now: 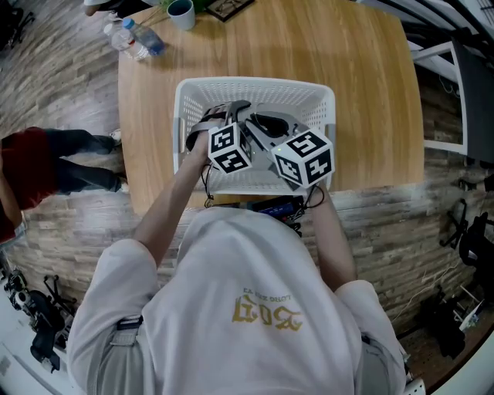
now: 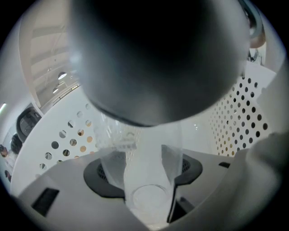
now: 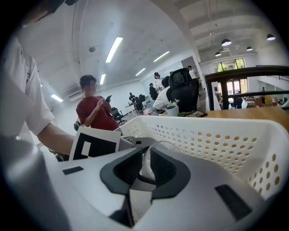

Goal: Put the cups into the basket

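A white perforated basket [image 1: 255, 83] stands on the wooden table [image 1: 370, 92]. Both grippers reach into it from the near side. My left gripper [image 1: 231, 114] is shut on a clear plastic cup [image 2: 146, 180], which stands between its pads inside the basket wall [image 2: 244, 113]. A dark blurred mass fills the top of the left gripper view. My right gripper [image 1: 266, 125] sits close beside the left one. In the right gripper view its jaws [image 3: 143, 167] are almost together, pinching a thin clear cup rim [image 3: 168, 145] just inside the basket [image 3: 216, 135].
A green mug [image 1: 181, 13] and plastic water bottles [image 1: 135, 38] sit at the table's far left corner. A person in a red shirt [image 1: 31, 166] stands left of the table. Office chairs and a dark rail are behind the basket in the right gripper view.
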